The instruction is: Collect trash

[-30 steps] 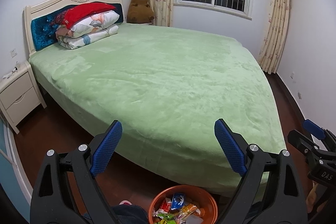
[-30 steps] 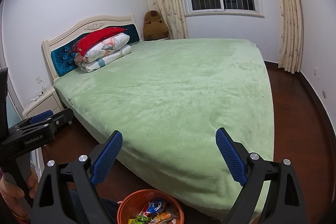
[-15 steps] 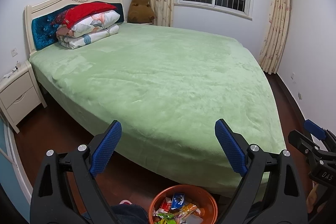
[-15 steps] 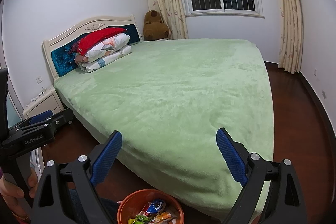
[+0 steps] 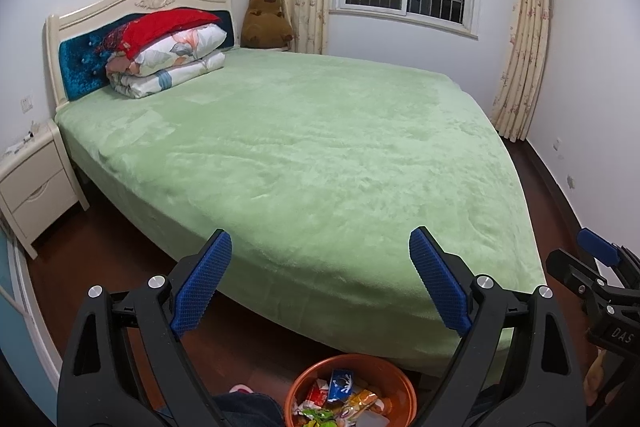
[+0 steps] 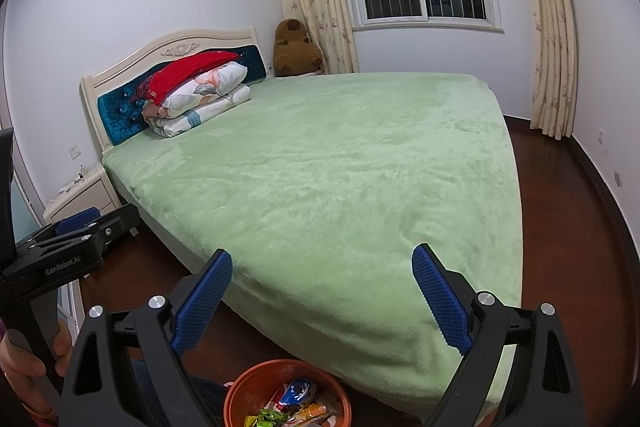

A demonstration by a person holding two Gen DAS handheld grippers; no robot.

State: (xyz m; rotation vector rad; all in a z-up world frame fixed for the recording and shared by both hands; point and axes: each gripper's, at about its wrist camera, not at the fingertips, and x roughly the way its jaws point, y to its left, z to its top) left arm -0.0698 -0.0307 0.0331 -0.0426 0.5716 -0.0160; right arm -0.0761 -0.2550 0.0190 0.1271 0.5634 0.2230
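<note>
An orange bin [image 5: 312, 375] stands on the floor at the foot of the bed, holding several colourful wrappers [image 5: 340, 397]. It also shows in the right wrist view [image 6: 256, 383], with wrappers [image 6: 296, 407] inside. My left gripper [image 5: 320, 283] is open and empty, held above and just behind the bin. My right gripper [image 6: 322, 293] is open and empty too, above the bin. The right gripper shows at the right edge of the left wrist view [image 5: 600, 279]. The left gripper shows at the left edge of the right wrist view [image 6: 76, 243]. No loose trash shows on the green bed cover [image 5: 320, 155].
Folded quilts and a red pillow [image 5: 168, 51] lie at the headboard. A brown plush toy [image 5: 266, 23] sits in the far corner. A white nightstand [image 5: 36, 187] stands left of the bed. Dark wood floor [image 6: 572, 227] runs along the bed's right side.
</note>
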